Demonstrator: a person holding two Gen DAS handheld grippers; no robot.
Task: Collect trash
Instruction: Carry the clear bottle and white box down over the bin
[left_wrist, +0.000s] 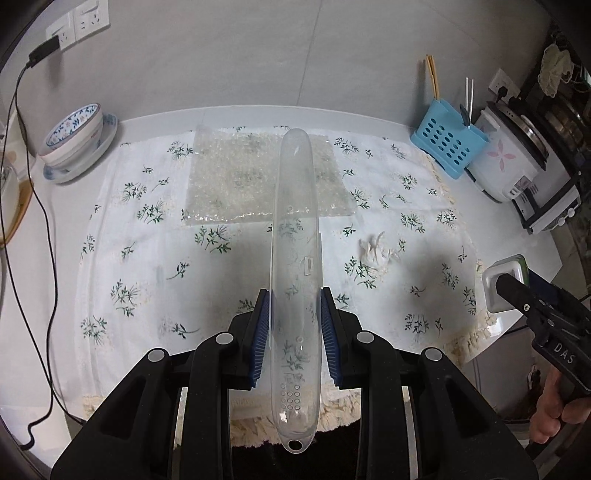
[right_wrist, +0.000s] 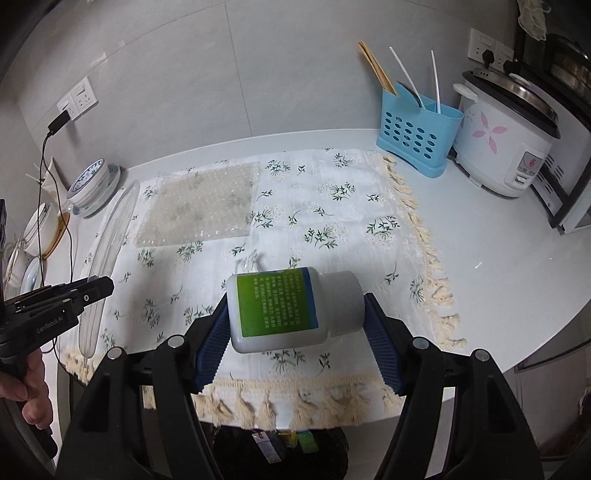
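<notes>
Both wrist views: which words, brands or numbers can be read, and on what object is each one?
"DAS": on the black right hand-held gripper.
"GenRobot.AI": on the black left hand-held gripper.
Green label of the white plastic bottle: printed lines, too small to read.
White rice cooker panel: too small to read.

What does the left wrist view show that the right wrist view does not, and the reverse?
Only the left wrist view shows the crumpled tissue lying on the cloth and the left tool shut on the clear plastic case. Only the right wrist view shows the bottle's green label, the right tool gripping the white bottle, and the bin below the table edge. Both show the bubble wrap, blue utensil holder and rice cooker.
</notes>
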